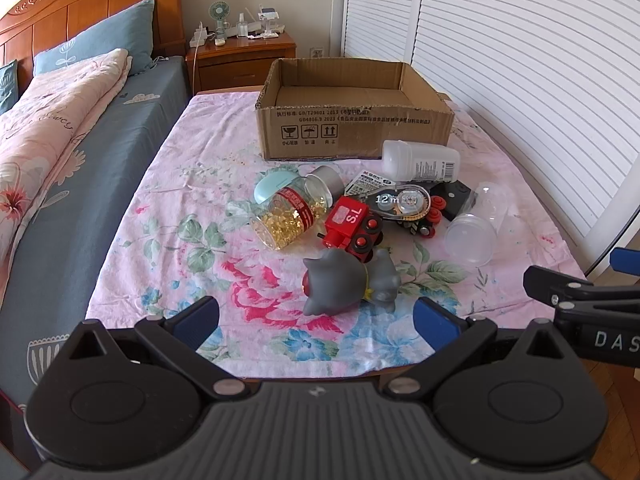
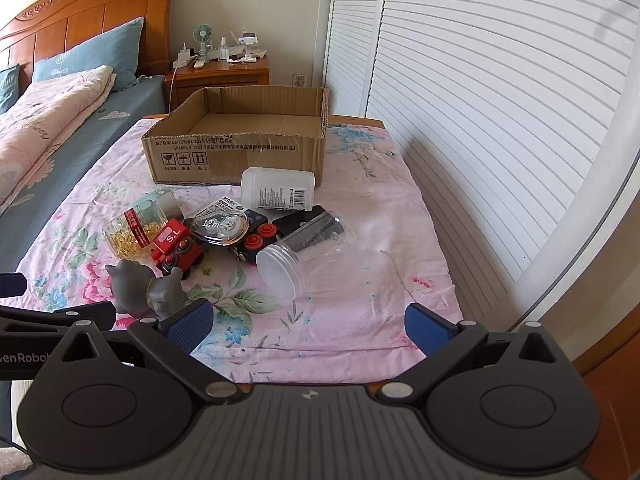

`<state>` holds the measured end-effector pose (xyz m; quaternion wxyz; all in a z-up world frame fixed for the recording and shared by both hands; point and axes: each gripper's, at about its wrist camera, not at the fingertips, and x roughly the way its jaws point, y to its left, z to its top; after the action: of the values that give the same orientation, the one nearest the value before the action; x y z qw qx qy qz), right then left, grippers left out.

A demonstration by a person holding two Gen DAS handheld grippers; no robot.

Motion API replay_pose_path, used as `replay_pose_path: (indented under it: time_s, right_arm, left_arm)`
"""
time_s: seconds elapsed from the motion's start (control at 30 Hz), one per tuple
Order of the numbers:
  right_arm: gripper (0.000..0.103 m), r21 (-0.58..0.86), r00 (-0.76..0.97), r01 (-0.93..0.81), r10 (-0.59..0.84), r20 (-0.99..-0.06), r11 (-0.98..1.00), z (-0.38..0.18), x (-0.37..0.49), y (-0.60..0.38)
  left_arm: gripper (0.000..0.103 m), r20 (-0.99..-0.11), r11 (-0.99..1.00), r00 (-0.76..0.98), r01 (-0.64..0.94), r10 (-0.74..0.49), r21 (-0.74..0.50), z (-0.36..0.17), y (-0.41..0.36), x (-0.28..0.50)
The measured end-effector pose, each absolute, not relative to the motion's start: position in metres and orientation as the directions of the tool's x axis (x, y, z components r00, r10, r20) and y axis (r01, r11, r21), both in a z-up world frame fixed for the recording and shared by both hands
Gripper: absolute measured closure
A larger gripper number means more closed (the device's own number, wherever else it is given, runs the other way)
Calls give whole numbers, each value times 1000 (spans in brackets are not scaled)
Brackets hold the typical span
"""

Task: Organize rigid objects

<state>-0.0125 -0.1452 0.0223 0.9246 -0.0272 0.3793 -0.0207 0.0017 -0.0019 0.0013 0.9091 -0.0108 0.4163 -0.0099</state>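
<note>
A pile of objects lies on a floral cloth: a grey rubber toy [image 1: 348, 286] [image 2: 146, 290], a red toy train [image 1: 352, 226] [image 2: 176, 246], a jar of yellow capsules [image 1: 290, 216] [image 2: 134, 230], a correction tape [image 1: 400, 202] [image 2: 222, 226], a white bottle [image 1: 420, 161] [image 2: 278, 190] and a clear plastic jar [image 1: 474, 228] [image 2: 304, 250]. An open cardboard box [image 1: 354, 132] [image 2: 236, 156] stands behind them, nothing visible inside. My left gripper [image 1: 316, 320] is open, just short of the grey toy. My right gripper [image 2: 308, 326] is open, near the clear jar.
The cloth covers a table beside a bed [image 1: 60, 120] with a pink quilt. A wooden nightstand [image 1: 240, 54] with a small fan stands behind. White louvred doors [image 2: 500, 100] run along the right. The table's front edge lies just under the grippers.
</note>
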Motion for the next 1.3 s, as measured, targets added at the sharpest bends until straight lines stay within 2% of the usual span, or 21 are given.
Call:
replay_pose_path:
  time_s: [1.3]
  right_arm:
    - [0,-61,723,17,-54,-688,998,24,-13,-145]
  left_arm:
    - [1,-761,999,647,8,-42,-48,-2,-5,4]
